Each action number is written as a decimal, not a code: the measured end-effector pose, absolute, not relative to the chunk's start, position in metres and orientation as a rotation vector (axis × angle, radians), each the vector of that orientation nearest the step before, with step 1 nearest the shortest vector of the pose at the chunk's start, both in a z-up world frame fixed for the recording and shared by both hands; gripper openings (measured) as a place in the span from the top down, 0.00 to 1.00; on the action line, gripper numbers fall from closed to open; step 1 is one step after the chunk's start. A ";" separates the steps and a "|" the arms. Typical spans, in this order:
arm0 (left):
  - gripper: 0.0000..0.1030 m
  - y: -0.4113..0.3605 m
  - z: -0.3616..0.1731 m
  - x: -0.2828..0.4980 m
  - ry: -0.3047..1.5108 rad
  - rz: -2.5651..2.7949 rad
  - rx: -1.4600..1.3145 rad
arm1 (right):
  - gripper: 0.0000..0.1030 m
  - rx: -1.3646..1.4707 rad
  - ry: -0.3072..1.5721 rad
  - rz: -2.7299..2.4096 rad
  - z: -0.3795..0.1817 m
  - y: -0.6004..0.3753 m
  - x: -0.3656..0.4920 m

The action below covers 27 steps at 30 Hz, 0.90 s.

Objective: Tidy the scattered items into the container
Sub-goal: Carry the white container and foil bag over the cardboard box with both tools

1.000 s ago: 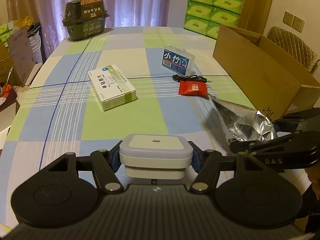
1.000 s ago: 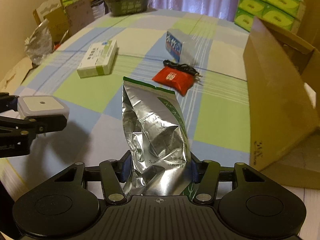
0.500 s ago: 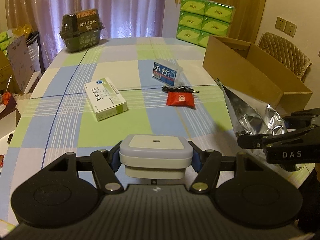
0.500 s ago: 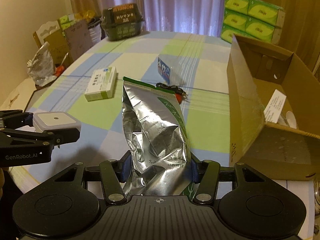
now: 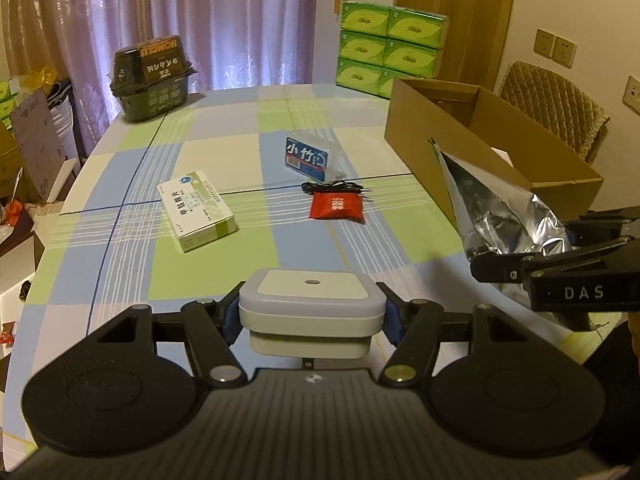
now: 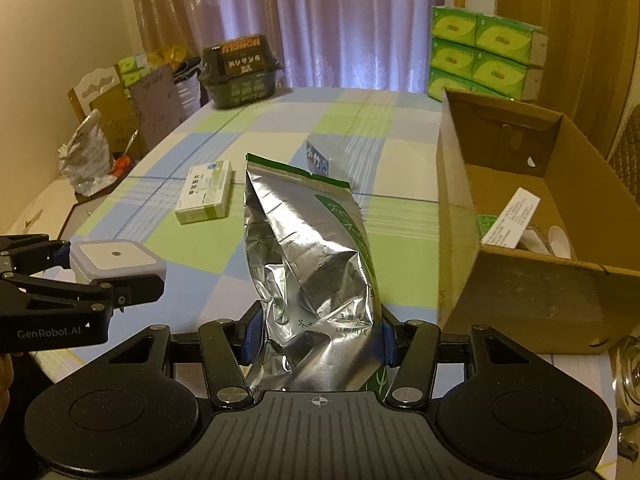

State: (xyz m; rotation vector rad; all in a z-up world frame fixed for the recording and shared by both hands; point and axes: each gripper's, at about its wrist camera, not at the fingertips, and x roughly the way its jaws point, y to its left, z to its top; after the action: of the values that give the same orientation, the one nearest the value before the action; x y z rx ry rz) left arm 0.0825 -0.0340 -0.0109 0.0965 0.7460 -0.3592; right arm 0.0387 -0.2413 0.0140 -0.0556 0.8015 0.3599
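Left gripper (image 5: 312, 314): your fingers are clamped on a small white square device (image 5: 311, 300), held level above the near edge of the table (image 5: 132, 272)
Right gripper (image 6: 316, 334): you are gripping a silver foil bag (image 6: 312, 264) by its lower end; the bag stands upright, top edge green, above the table's near side
Seen across: from your left camera the right gripper (image 5: 520, 268) shows at far right with the foil bag (image 5: 500, 208) in front of the box wall; from your right camera the left gripper (image 6: 100, 280) sits low at left with the white device (image 6: 116, 260)
Container: cardboard box (image 6: 500, 300) open on the table's right side, just beside the bag; a white paper slip (image 6: 510, 216) and pale items lie inside
Left on the table: green-and-white medicine box (image 5: 196, 210), blue-labelled clear pack (image 5: 310, 156), red sachet (image 5: 336, 208) with a black cable (image 5: 336, 187) touching its far edge
Far end: dark tub (image 5: 152, 76) by the curtain; green tissue packs (image 5: 384, 48) stacked behind the cardboard box
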 end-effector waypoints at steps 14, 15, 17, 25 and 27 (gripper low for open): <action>0.41 -0.058 0.002 0.069 0.724 -0.404 0.119 | 0.45 -0.029 0.763 0.329 0.031 -0.265 0.023; 0.41 -0.059 0.003 0.068 0.723 -0.406 0.119 | 0.45 -0.027 0.761 0.326 0.031 -0.267 0.022; 0.41 -0.062 0.004 0.067 0.722 -0.410 0.119 | 0.45 -0.023 0.758 0.322 0.032 -0.270 0.021; 0.41 -0.073 0.010 0.065 0.715 -0.439 0.119 | 0.45 -0.009 0.751 0.299 0.037 -0.282 0.018; 0.41 -0.076 0.011 0.065 0.713 -0.445 0.121 | 0.45 -0.005 0.746 0.294 0.039 -0.285 0.017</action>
State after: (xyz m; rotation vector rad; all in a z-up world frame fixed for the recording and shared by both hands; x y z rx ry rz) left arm 0.0652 -0.0765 0.0106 0.1210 0.7127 -0.4450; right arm 0.0173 -0.2849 0.0391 -0.0048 0.7463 0.2937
